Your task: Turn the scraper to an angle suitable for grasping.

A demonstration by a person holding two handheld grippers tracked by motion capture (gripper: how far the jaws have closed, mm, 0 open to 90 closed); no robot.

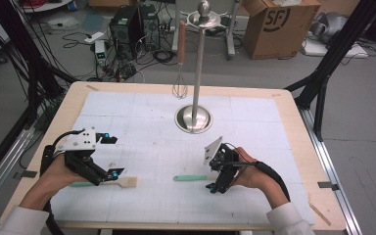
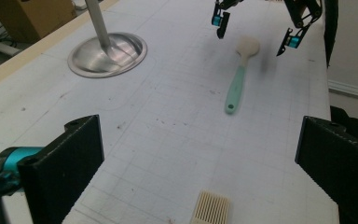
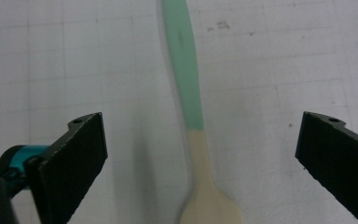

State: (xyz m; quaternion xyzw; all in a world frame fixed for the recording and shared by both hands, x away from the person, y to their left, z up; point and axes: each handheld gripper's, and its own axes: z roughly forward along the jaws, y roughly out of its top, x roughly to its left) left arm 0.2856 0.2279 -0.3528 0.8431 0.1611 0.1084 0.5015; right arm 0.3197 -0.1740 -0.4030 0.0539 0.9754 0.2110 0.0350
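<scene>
**Mia:** Where is the green spatula (image 3: 186, 84)?

**Ben:** It lies flat on the white mat (image 1: 142, 122), on the right side of the table (image 1: 293, 127). It has a green handle and a cream head. In the high view the handle points to the left, and the head is hidden under the right gripper (image 1: 218, 183).

**Mia:** Is the right gripper holding it?

**Ben:** No. In the right gripper view the two black jaws stand wide apart. The spatula runs up the middle between them, and neither jaw touches it. The gripper points down at the head end.

**Mia:** And the left gripper (image 1: 113, 155)?

**Ben:** It is open wide too, with nothing held. It is over on the left side of the mat, well apart from the right one. A brush (image 1: 127, 181) with a green handle lies under it, and its cream head pokes out to the right. In the left gripper view that ribbed head sits low between the jaws, and they do not touch it.

**Mia:** What is behind them?

**Ben:** A shiny metal stand (image 1: 194, 119) with a round foot is on the mat, farther back and near the middle. A whisk (image 1: 179, 88) with a wooden handle hangs from its top, on the left side of the pole. Behind the table, a brown box (image 1: 279, 24) sits on the floor.
</scene>
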